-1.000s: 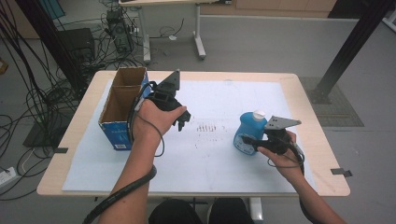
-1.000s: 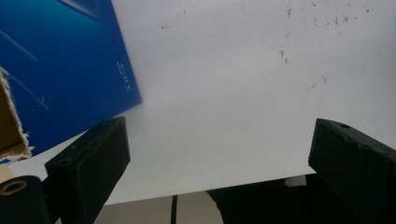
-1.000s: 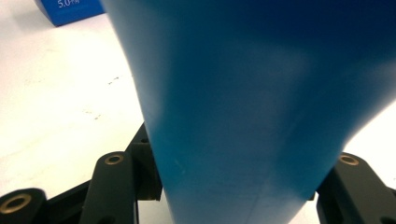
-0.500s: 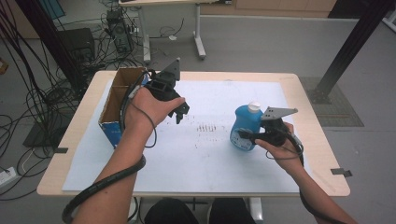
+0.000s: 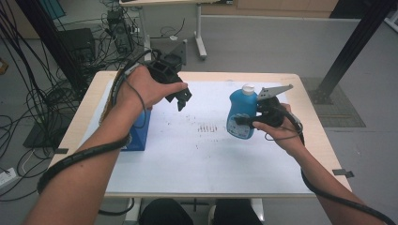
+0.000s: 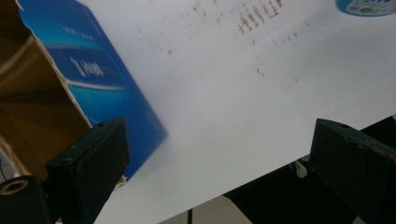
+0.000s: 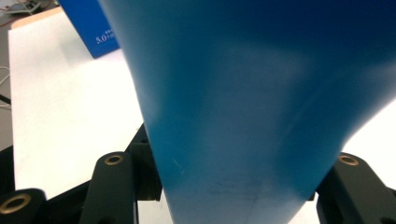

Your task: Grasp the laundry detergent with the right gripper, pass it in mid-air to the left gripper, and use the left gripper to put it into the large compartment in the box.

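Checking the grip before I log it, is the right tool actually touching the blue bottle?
Touching. In the right gripper view the blue bottle sits pinched between both black jaws of the right tool, with no gap on either side.

Grey floor (image 5: 263,42), cable tangle (image 5: 42,93) left, second table (image 5: 164,2) behind.

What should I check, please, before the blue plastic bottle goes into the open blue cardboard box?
1. Right tongs shut on the blue plastic bottle with white cap: ok.
2. Bottle upright, cap on: ok.
3. Left tongs open, holding nothing: ok.
4. Open blue cardboard box top free: not ok, left forearm is over it.
5. White table sheet between bottle and box free: ok.
6. Space inside box: cannot tell.
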